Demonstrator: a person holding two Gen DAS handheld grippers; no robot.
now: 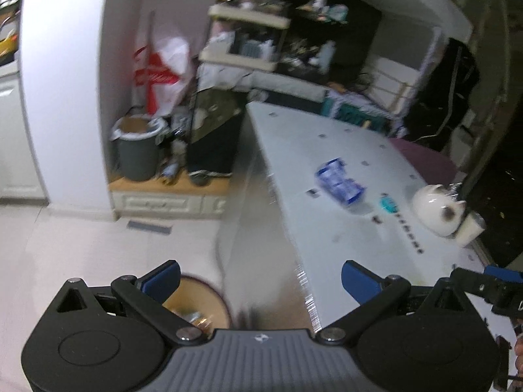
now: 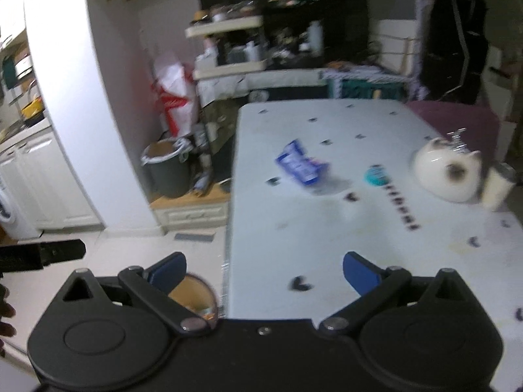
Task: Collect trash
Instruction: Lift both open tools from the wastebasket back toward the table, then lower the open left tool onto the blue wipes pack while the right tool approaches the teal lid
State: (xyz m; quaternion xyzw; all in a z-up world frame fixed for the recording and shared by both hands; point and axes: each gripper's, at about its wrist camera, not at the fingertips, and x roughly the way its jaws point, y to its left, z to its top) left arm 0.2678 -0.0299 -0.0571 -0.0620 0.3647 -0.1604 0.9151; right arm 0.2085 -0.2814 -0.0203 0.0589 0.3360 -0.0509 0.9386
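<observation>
Both grippers — left gripper (image 1: 260,277), right gripper (image 2: 264,269) — spread, empty; the crumpled blue wrapper (image 2: 300,165) may skid across the tabletop (image 2: 376,245) — light, easily pushed.

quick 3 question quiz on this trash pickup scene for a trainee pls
1. True or false: the left gripper holds the crumpled blue-and-white plastic wrapper.
2. Which lies nearer the white cat-shaped ceramic pot: A) the small round teal lid, B) the wrapper?
3. Fill in: the right gripper is ____.

Key: 1 false, it lies on the white table; 2 A; 3 open.
</observation>
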